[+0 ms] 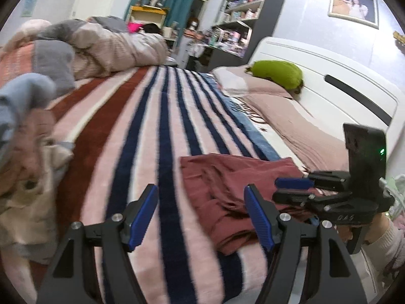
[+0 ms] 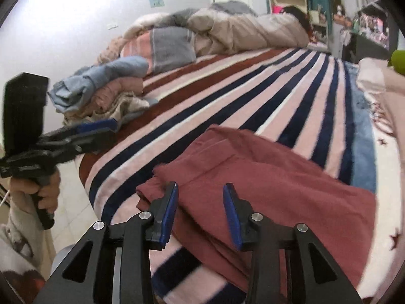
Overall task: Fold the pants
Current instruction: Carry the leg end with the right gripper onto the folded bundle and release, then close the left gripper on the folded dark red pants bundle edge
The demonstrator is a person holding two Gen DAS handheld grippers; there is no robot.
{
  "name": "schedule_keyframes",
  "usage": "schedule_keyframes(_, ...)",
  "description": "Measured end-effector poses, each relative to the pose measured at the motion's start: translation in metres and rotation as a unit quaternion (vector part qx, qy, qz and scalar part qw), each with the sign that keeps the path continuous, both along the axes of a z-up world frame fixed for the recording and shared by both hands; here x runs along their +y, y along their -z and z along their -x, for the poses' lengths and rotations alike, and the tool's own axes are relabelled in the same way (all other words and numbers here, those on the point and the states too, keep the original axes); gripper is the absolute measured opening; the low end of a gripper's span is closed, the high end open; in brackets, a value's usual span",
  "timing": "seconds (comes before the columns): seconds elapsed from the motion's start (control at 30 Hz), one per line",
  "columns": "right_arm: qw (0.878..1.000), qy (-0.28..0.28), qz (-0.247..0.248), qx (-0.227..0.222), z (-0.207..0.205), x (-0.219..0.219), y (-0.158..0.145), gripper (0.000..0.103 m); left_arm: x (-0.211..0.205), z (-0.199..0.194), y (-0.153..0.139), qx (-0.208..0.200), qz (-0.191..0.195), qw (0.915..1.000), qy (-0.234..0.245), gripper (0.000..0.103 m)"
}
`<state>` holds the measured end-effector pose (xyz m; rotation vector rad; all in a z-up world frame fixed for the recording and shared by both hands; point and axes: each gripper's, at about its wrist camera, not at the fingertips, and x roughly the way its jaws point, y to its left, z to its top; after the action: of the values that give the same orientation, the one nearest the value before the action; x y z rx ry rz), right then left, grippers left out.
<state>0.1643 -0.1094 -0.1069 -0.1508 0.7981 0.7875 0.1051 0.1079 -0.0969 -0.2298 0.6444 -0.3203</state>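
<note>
Maroon pants (image 2: 265, 177) lie folded in a rough stack near the front edge of a striped blanket (image 2: 253, 96) on the bed. My right gripper (image 2: 200, 195) hovers over their near left corner. Its jaws stand apart and the blue pads (image 2: 169, 210) do not press the cloth. In the left wrist view the pants (image 1: 227, 182) lie to the right, with the right gripper (image 1: 291, 189) at their far side, held by a hand. My left gripper (image 1: 201, 215) is open over bare blanket (image 1: 164, 126) left of the pants, with nothing between its fingers. The right wrist view shows the left gripper (image 2: 106, 131) at the bed's left edge.
A pile of loose clothes (image 2: 101, 93) lies at the left of the bed, and a bunched duvet (image 2: 227, 30) at the far end. A pillow (image 1: 253, 86) with a green thing (image 1: 278, 73) on it rests by the white headboard (image 1: 341, 76). Tiled floor (image 2: 73, 177) borders the bed.
</note>
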Motion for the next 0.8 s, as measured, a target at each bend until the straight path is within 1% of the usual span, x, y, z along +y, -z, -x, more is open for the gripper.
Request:
schedule_keyframes(0.1, 0.999, 0.03, -0.006, -0.02, 0.003, -0.023, -0.013, 0.037, -0.015, -0.015, 0.003, 0.011, -0.001, 0.9998, 0.015, 0.067)
schedule_keyframes(0.2, 0.997, 0.067, -0.003, -0.045, 0.004, -0.054, -0.02, 0.038, -0.029, -0.033, 0.01, 0.028, 0.001, 0.9993, 0.024, 0.067)
schedule_keyframes(0.27, 0.996, 0.081, -0.006, -0.049, 0.003, -0.068, -0.021, 0.039, -0.037, -0.046, 0.017, 0.046, 0.006, 0.9986, 0.028, 0.067)
schedule_keyframes(0.33, 0.994, 0.097, -0.017, -0.043, 0.001, -0.087, -0.018, 0.039, -0.045, -0.059, 0.024, 0.061, -0.001, 0.9978, 0.028, 0.066)
schedule_keyframes(0.37, 0.994, 0.103, -0.023, -0.039, -0.001, -0.093, -0.016, 0.039, -0.049, -0.065, 0.028, 0.07, -0.009, 0.9972, 0.024, 0.062)
schedule_keyframes(0.4, 0.993, 0.107, -0.027, -0.035, -0.002, -0.098, -0.015, 0.039, -0.053, -0.071, 0.033, 0.079, -0.013, 0.9966, 0.022, 0.057)
schedule_keyframes(0.43, 0.993, 0.112, -0.033, -0.03, -0.004, -0.104, -0.011, 0.039, -0.057, -0.075, 0.036, 0.085, -0.018, 0.9959, 0.023, 0.054)
schedule_keyframes(0.5, 0.992, 0.121, -0.04, -0.022, -0.006, -0.114, -0.005, 0.039, -0.062, -0.081, 0.04, 0.093, -0.034, 0.9948, 0.021, 0.04)
schedule_keyframes(0.53, 0.991, 0.125, -0.044, -0.017, -0.008, -0.118, -0.002, 0.039, -0.062, -0.083, 0.041, 0.095, -0.04, 0.9945, 0.019, 0.036)
schedule_keyframes(0.57, 0.99, 0.13, -0.047, -0.012, -0.009, -0.123, 0.001, 0.039, -0.063, -0.084, 0.043, 0.1, -0.042, 0.9939, 0.019, 0.028)
schedule_keyframes(0.6, 0.989, 0.135, -0.051, -0.007, -0.011, -0.128, 0.005, 0.039, -0.063, -0.086, 0.045, 0.103, -0.044, 0.9935, 0.019, 0.017)
schedule_keyframes(0.63, 0.989, 0.138, -0.054, -0.005, -0.012, -0.131, 0.006, 0.039, -0.063, -0.085, 0.045, 0.103, -0.049, 0.9932, 0.019, 0.011)
schedule_keyframes(0.67, 0.988, 0.143, -0.058, -0.002, -0.013, -0.135, 0.008, 0.039, -0.062, -0.084, 0.044, 0.098, -0.054, 0.9936, 0.013, 0.008)
schedule_keyframes(0.7, 0.987, 0.148, -0.061, 0.0, -0.014, -0.138, 0.01, 0.039, -0.061, -0.082, 0.043, 0.092, -0.05, 0.9945, 0.006, 0.006)
schedule_keyframes(0.73, 0.986, 0.156, -0.066, 0.001, -0.015, -0.143, 0.01, 0.039, -0.057, -0.079, 0.042, 0.089, -0.048, 0.9948, 0.0, 0.006)
schedule_keyframes(0.8, 0.983, 0.167, -0.073, 0.001, -0.016, -0.15, 0.011, 0.039, -0.052, -0.074, 0.041, 0.083, -0.064, 0.9943, -0.016, 0.005)
